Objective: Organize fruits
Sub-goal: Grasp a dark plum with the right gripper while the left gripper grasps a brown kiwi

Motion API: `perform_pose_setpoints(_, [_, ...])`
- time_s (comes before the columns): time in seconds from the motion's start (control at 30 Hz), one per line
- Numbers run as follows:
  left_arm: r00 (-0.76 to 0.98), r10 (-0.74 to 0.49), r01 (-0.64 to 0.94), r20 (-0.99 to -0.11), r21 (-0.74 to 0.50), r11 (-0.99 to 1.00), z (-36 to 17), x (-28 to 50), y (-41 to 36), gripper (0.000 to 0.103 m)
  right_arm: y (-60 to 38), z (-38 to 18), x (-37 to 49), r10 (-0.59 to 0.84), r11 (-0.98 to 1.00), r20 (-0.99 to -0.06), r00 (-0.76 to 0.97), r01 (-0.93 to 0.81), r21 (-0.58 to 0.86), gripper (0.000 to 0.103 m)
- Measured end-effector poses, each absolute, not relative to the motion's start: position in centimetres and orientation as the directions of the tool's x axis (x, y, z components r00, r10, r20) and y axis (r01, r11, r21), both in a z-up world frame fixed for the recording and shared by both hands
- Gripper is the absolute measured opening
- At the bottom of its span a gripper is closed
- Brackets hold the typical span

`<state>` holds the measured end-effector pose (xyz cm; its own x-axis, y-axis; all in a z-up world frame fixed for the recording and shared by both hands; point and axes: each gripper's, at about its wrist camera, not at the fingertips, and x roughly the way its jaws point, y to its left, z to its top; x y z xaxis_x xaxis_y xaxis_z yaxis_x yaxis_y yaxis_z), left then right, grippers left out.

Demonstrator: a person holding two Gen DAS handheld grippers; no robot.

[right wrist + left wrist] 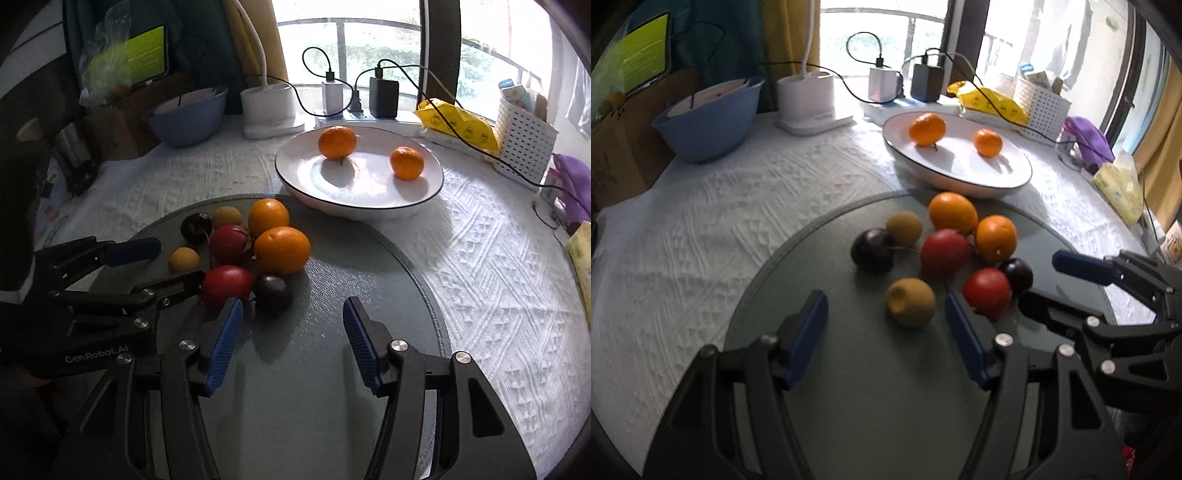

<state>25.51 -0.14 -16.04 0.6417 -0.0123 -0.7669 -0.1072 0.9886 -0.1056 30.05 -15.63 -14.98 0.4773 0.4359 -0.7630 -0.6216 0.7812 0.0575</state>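
brown oval kiwi [910, 302], lower centre of frame, long axis upright, lies just ahead between released left gripper [886, 332]; right gripper [293, 339] likewise released, empty.

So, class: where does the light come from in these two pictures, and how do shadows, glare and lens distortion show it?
Left wrist view: window blown out white; plate rim shadowed on the near side.
Right wrist view: tangerines cast shadows toward the camera; table edge bends, fisheye.
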Motion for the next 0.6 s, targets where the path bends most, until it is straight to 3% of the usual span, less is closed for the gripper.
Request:
perform_pose_setpoints(0.03, [0.645,-0.012,-0.108,-0.764,-0.106,0.989,-16.0,25.5,0.0,0.047,-15.6,-15.0,30.2,0.441,0.781,-0.763,0.473,-0.621,0.067,0.060])
perform_pose_setpoints(0.1, [0.649,-0.024,-0.100,-0.760,-0.116,0.988,-16.0,25.6,0.1,0.042,-15.5,-15.2,30.5,0.444,0.786,-0.764,0.468,-0.613,0.080,0.059])
perform_pose_setpoints(0.17, [0.652,-0.044,-0.087,-0.757,-0.133,0.987,-16.1,25.6,0.2,0.030,-15.3,-15.3,30.7,0.454,0.786,-0.763,0.460,-0.611,0.099,0.058])
perform_pose_setpoints(0.6, [0.661,-0.122,-0.028,-0.740,-0.187,0.982,-15.8,25.0,0.2,0.027,-14.9,-15.8,31.5,0.498,0.785,-0.762,0.414,-0.589,0.193,0.029])
